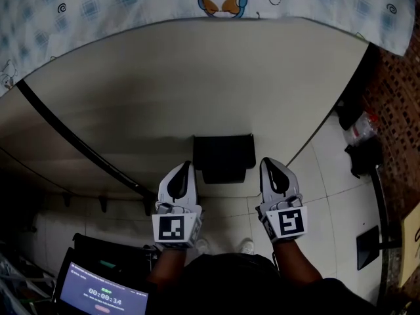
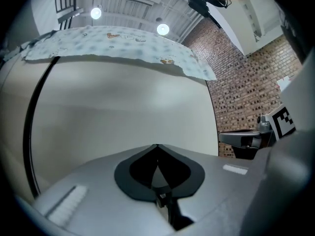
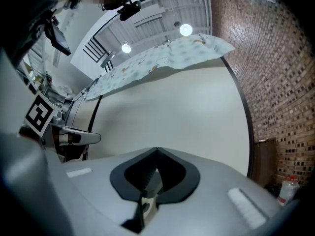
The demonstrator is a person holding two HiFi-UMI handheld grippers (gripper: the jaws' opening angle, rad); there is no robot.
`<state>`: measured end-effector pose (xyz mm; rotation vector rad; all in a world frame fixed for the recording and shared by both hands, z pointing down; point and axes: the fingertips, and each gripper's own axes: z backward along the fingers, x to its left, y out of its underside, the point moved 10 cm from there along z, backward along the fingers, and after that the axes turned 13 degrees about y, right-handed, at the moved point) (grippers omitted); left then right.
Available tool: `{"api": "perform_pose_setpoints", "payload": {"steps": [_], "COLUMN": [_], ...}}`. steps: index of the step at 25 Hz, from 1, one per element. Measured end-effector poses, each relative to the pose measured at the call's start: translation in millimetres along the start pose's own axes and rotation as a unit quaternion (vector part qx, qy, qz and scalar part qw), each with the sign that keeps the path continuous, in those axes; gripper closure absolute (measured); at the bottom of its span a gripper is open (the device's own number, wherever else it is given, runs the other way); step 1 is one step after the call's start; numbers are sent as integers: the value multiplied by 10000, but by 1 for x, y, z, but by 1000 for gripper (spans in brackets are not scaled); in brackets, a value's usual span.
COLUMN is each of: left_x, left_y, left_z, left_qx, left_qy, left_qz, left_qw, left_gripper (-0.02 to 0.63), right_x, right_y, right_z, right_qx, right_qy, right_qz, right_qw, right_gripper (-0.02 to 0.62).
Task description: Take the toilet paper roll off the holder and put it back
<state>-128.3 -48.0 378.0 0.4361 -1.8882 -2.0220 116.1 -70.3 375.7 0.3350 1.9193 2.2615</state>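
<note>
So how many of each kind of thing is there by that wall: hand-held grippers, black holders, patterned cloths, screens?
Grippers: 2, the left gripper and the right gripper
Black wall holder: 1
Patterned cloth: 1
Timer screen: 1
Total: 5
</note>
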Motion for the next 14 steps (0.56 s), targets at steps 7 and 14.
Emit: {"api": "perform_pose_setpoints", "payload": {"steps": [7,14], "left_x": [-9,-8], "left_y": [1,4], "left_z": [3,4], "left_qx": [-33,8], "left_qy": [24,26], "left_qz": [-492,-435], "left_qw": [9988,9991], "left_gripper": [589,589], "right_x": [7,8], "right_y": [3,9], "right_z": [3,2], "right_qx": [5,68], "right_qy": [-146,-116], "right_qz": [5,29], "right_qw": [9999,9999], "right_gripper": [594,594]}}
